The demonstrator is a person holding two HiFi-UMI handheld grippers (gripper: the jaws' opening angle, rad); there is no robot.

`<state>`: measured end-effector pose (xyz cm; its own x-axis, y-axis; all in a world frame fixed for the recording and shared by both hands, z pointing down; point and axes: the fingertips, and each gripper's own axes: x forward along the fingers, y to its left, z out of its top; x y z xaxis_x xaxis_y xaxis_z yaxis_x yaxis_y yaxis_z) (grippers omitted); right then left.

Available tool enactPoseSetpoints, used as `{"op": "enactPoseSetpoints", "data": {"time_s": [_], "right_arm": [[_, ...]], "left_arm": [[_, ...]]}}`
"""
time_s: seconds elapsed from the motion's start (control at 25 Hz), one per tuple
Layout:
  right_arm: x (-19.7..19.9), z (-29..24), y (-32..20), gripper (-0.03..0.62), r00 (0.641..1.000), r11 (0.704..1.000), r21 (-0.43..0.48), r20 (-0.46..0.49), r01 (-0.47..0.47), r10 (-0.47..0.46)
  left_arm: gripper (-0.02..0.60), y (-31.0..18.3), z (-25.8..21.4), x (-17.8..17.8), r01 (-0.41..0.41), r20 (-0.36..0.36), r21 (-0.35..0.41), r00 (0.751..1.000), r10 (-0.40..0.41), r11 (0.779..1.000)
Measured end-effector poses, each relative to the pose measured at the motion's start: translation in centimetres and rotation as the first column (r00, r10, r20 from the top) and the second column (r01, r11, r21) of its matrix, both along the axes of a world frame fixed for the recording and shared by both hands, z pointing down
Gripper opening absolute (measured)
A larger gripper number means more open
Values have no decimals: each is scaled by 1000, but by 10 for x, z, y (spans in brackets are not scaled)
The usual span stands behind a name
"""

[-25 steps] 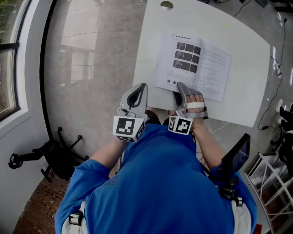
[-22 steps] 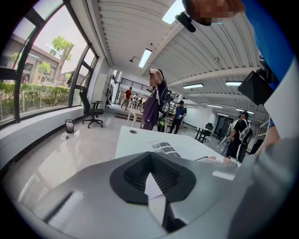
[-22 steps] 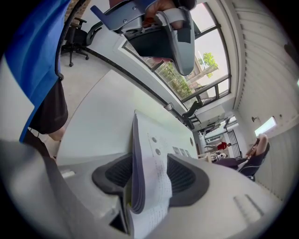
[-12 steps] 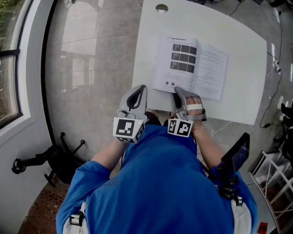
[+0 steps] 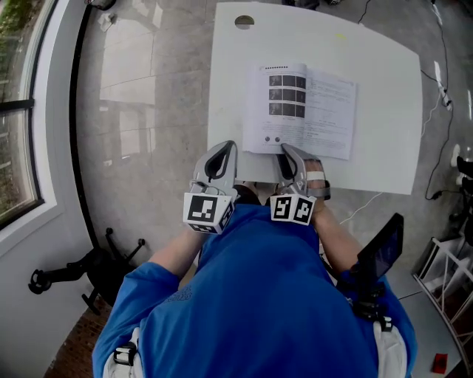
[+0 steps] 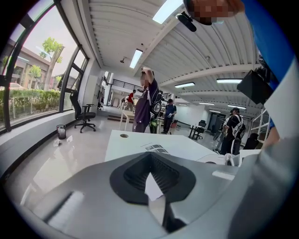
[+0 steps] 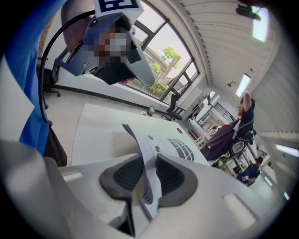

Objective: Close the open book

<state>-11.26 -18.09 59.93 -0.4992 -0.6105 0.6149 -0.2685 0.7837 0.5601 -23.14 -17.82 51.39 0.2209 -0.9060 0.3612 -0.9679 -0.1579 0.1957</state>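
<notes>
An open book [image 5: 307,111] lies flat on the white table [image 5: 384,88], picture page at left, text page at right. My right gripper [image 5: 287,150] is at the book's near edge, by the spine. In the right gripper view its jaws have just been closing, and the right gripper [image 7: 145,161] is shut on a thin stack of pages [image 7: 148,186] that curls up from the printed page [image 7: 175,147]. My left gripper [image 5: 225,148] hovers shut at the table's near edge, left of the book. The left gripper [image 6: 149,156] holds nothing; the book [image 6: 156,149] lies beyond it.
A round cable hole [image 5: 244,22] sits at the table's far left corner. A black chair base [image 5: 81,277] stands on the floor at lower left, and cables [image 5: 443,81] run at the right. Several people [image 6: 145,100] stand beyond the table's far side.
The right gripper has rolled and risen a little at the book's near edge, its jaws closing on the pages. The left gripper has stayed in place.
</notes>
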Motion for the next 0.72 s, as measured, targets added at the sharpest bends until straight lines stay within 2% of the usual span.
{"op": "enactPoseSetpoints", "data": {"time_s": [0.32,0.56,0.72], "right_arm": [[19,-17,-2,75,979,985,-104,139,-137,151],[47,-26,-9,63,928,954,-181,245,-240,280],[64,-24,-8,52,895,925,-250,276,-285,350]], "left_arm": [[6,-6,-12,16,-51,10,22,999,51,998],[7,-11,-23,38,-93,21,42,995,92,995],[7,-14,-29,49,-116,28,53,993,114,992]]}}
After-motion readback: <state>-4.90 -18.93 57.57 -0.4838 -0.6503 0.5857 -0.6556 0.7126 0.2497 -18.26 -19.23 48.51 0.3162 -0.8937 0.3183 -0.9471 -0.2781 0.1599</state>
